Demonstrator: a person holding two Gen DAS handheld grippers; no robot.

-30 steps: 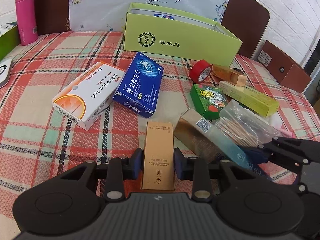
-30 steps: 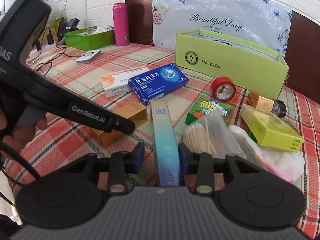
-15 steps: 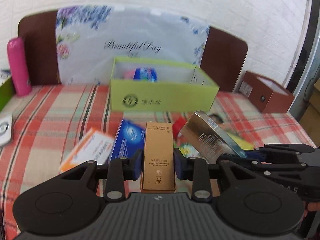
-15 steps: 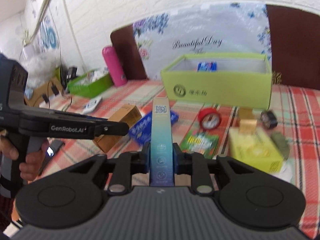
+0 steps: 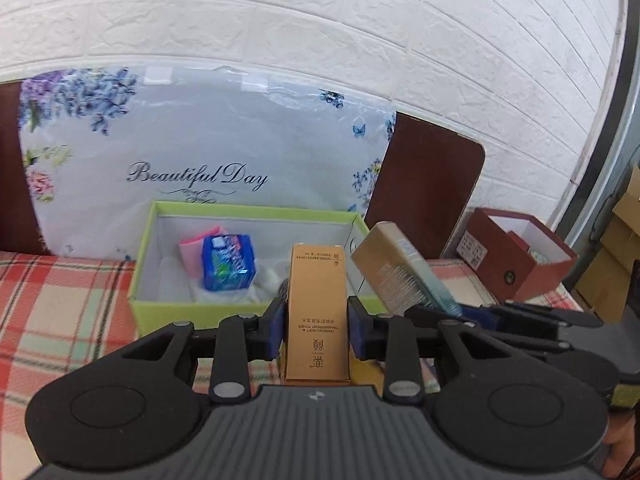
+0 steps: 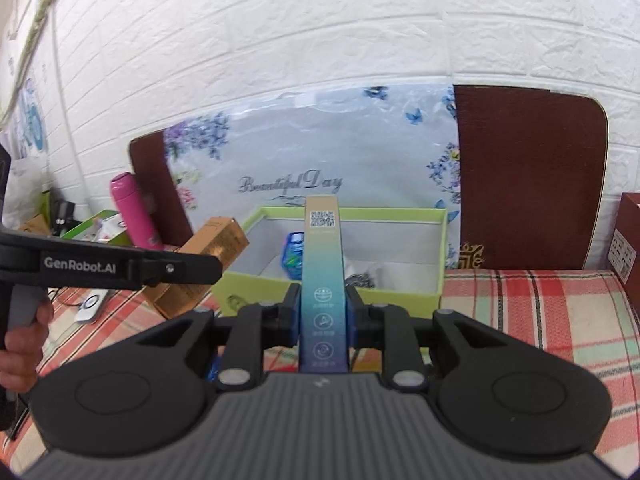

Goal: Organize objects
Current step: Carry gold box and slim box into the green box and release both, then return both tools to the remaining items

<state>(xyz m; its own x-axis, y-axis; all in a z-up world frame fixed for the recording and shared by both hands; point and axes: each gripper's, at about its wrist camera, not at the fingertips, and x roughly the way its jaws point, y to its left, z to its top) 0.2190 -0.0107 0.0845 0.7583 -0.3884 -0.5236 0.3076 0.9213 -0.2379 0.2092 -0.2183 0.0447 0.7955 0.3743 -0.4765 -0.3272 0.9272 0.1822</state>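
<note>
My left gripper [image 5: 317, 327] is shut on a tall gold box [image 5: 316, 312], held in the air in front of the lime-green open box [image 5: 256, 312]. My right gripper [image 6: 322, 322] is shut on a long blue-and-tan box [image 6: 322, 280], also raised before the lime-green box [image 6: 332, 292]. In the left wrist view that long box [image 5: 396, 272] shows tilted at the right, beside the gold one. In the right wrist view the gold box [image 6: 200, 264] shows at the left. Inside the green box lie a blue packet [image 5: 228, 262] and a pink item [image 5: 194, 252].
A floral "Beautiful Day" board [image 5: 192, 152] and brown chair backs [image 6: 528, 176] stand behind the box. A dark red open box [image 5: 516, 256] sits at the right, a pink bottle [image 6: 132, 210] and a second green box at the far left. A hand [image 6: 20, 344] holds the left gripper.
Both grippers have risen from the checked tablecloth with their boxes and moved toward the lime-green box. The loose items on the table have dropped out of view.
</note>
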